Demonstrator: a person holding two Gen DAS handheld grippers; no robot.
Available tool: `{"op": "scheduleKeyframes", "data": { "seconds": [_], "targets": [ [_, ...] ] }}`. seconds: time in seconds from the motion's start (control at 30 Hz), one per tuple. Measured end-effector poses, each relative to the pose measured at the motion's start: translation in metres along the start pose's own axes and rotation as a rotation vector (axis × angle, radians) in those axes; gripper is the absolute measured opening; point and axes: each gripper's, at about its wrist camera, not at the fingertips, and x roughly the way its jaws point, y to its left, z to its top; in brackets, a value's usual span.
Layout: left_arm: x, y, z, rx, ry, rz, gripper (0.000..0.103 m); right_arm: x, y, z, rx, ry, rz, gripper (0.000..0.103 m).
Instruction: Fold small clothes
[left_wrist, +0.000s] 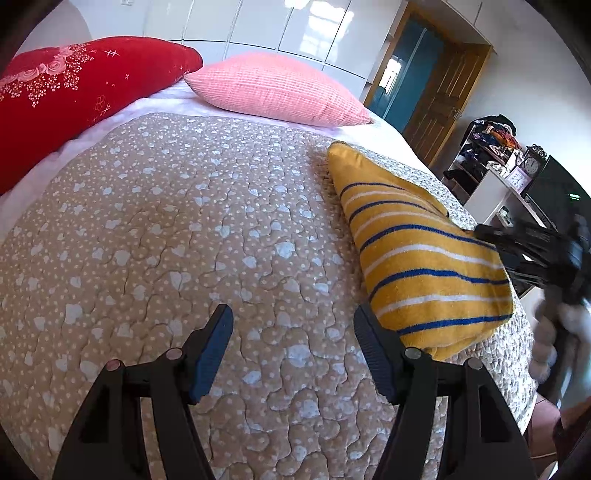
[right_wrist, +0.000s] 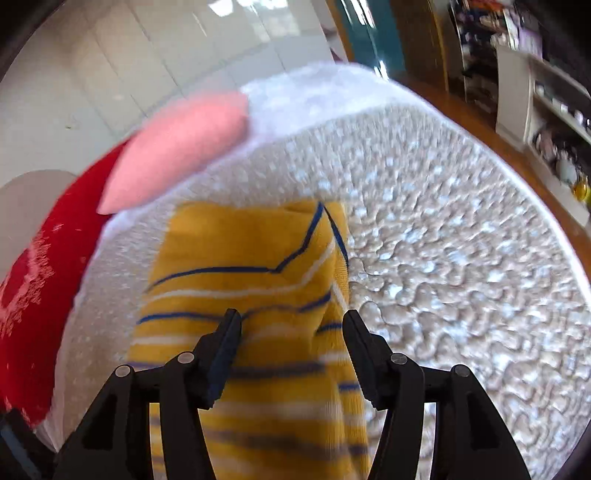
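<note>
Right wrist view shows the right tool (right_wrist: 291, 325) spread, gripping nothing, above the folded yellow striped garment (right_wrist: 243, 266) on the bed (right_wrist: 461, 258); a careless snag could undo the fold.

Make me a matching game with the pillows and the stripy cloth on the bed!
Things:
1. pink pillow
2. red pillow
3. folded cloth
4. bedspread

Looks:
A. yellow with blue and white stripes
B. beige with pale heart shapes
C. plain with a woven grid texture
D. white and pink flower print

Pairs: 1-C, 2-D, 3-A, 4-B
</note>
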Motion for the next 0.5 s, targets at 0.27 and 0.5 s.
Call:
{"op": "scheduleKeyframes", "data": {
  "seconds": [0.27,0.5],
  "targets": [
    [-0.008,-0.017,-0.017,0.034,0.018,0.0,0.067,0.016,-0.03,-0.061,0.009,0.139,-0.01,0.064],
    [-0.049,0.0,-0.04,-0.04,0.016,0.059,0.067,-0.058,-0.041,-0.088,0.125,-0.06,0.267,0.064]
  ]
}}
